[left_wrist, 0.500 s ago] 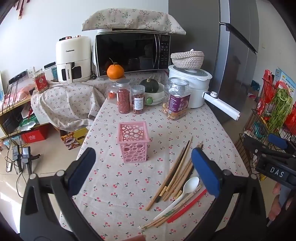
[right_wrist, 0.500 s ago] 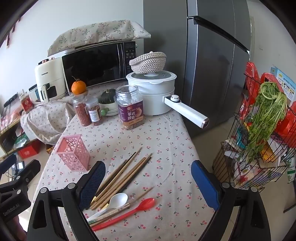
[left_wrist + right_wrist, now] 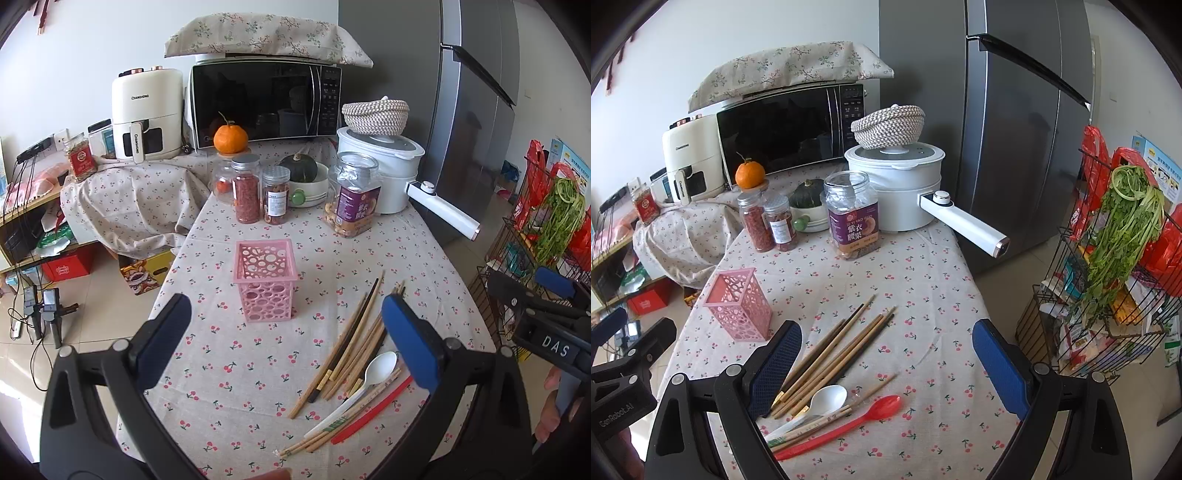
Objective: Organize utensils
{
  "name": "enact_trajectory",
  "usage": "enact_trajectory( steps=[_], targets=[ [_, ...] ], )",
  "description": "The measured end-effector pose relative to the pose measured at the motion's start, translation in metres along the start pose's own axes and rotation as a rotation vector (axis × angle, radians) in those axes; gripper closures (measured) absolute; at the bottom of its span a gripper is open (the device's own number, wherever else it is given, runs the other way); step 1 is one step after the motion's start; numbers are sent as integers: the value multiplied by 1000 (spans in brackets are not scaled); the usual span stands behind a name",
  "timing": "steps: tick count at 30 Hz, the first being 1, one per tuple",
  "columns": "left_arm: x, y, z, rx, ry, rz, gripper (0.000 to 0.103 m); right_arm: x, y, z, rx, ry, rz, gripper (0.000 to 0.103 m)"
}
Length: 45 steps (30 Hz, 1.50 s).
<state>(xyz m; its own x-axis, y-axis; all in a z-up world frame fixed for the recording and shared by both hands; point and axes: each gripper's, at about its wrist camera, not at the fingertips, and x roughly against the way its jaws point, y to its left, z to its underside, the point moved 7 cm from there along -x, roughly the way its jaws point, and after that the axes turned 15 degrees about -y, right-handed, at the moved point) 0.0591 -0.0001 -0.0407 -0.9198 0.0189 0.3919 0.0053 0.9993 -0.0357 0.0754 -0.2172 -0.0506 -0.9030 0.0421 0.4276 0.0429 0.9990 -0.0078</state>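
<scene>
Currently on the table, under a cherry-print cloth:

1. Pink perforated holder, upright, standing near the centre of the left wrist view; no utensil shows above its rim. In the right wrist view it stands at about 9 o'clock of the frame.
2. Chopsticks, a loose sheaf of wooden and dark sticks lying flat, at about 4 o'clock from the holder and apart from it.
3. White spoon, lying flat at the near end of the sheaf, bowl touching the sticks.
4. Red spoon, flat, just beside the white one, bowl pointing to 2 o'clock.
5. Left gripper, fingers spread wide, nothing between the blue pads but bare cloth; hovers short of the holder.
6. Right gripper, fingers likewise spread, above the near ends of the chopsticks and both spoons, pinching none.

Far end, at 12 o'clock: jars, electric pot, microwave.
</scene>
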Motion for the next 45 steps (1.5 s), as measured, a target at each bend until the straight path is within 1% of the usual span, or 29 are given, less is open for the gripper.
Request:
enact_trajectory(
  steps=[12,14,24,45],
  targets=[
    [-6,-3,5,0,9,0,0,2,-1,-3,-4,-15,-7,8],
    [0,-1,5,4,6,1,0,2,0,-4,-5,-18,-9,8],
    [0,-3,5,2,10,5,0,3,-1,-4,-8,-32,-4,8],
    [1,-4,5,2,9,7,0,3,-2,-3,-6,-33,-3,8]
  ],
)
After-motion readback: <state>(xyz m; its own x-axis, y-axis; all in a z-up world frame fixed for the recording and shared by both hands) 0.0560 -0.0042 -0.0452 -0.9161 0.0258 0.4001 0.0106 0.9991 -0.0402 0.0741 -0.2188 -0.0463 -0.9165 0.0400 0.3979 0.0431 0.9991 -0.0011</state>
